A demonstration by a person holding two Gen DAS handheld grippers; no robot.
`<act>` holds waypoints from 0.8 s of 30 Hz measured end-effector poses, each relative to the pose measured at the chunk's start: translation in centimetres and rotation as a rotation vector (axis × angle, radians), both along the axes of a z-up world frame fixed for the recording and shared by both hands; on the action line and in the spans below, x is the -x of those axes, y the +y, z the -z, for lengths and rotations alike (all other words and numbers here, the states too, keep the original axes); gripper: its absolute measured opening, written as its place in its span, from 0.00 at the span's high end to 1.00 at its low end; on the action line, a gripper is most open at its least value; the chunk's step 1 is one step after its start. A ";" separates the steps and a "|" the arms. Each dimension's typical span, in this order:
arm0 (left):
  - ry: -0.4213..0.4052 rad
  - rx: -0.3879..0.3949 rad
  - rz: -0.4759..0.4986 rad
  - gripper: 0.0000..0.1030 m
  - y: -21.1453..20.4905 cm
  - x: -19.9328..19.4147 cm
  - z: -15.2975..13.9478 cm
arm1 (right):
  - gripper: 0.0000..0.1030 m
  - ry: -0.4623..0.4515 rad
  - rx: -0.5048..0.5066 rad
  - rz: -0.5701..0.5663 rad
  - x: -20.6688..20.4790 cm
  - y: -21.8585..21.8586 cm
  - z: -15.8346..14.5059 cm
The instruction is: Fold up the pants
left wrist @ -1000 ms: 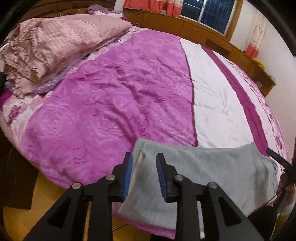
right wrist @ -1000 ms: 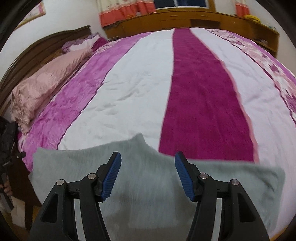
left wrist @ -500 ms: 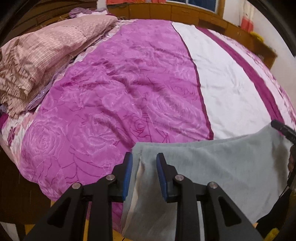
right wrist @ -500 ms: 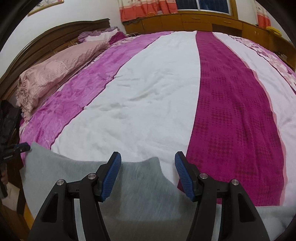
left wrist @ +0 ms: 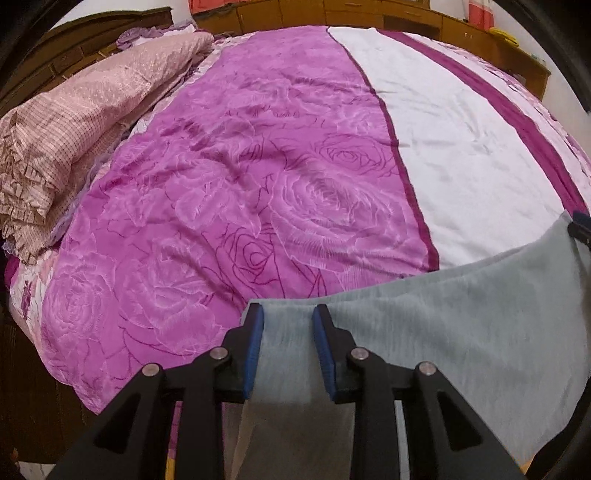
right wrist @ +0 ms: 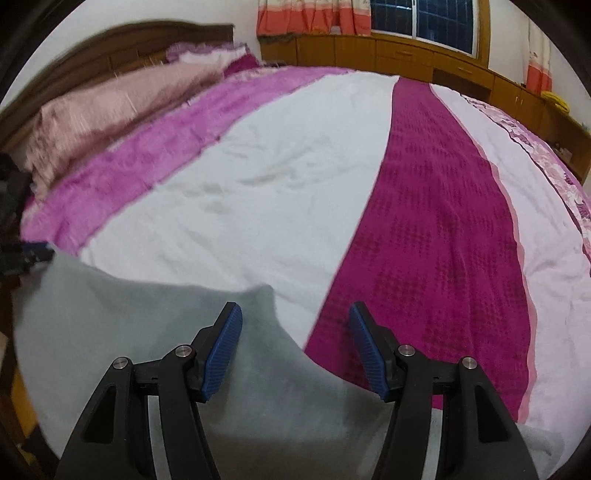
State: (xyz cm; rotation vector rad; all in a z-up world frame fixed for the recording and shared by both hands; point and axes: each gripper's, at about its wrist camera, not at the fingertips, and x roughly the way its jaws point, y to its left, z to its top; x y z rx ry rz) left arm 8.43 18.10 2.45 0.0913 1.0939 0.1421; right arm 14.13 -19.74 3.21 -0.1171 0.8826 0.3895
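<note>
Grey pants [left wrist: 461, 325], no writing legible, sit clamped in the left gripper [left wrist: 287, 349]; right gripper [right wrist: 295, 347] fingers apart, grip unclear, only its view showing the window [right wrist: 421, 18].

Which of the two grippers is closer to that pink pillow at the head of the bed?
Left. The left gripper, with the grey pants between its fingers, is over the purple rose stripe beside the pink pillow. The right gripper is farther off, over the white stripe.
</note>
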 end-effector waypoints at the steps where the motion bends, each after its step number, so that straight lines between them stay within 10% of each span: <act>1: -0.004 0.000 -0.003 0.72 0.0 0.0 0.2 | 0.47 0.012 0.006 -0.001 -0.2 0.0 0.3; 12: -0.150 0.036 -0.076 0.95 0.5 2.3 -1.9 | 0.46 0.040 -0.022 -0.007 -0.8 0.1 1.6; 16: -0.218 -0.070 -0.050 0.95 -0.7 2.5 -4.1 | 0.95 0.071 -0.148 -0.024 -0.6 -0.7 1.4; 24: -0.100 -0.086 -0.071 0.89 0.8 0.0 1.1 | 0.99 0.062 -0.125 -0.003 -0.8 -0.3 1.9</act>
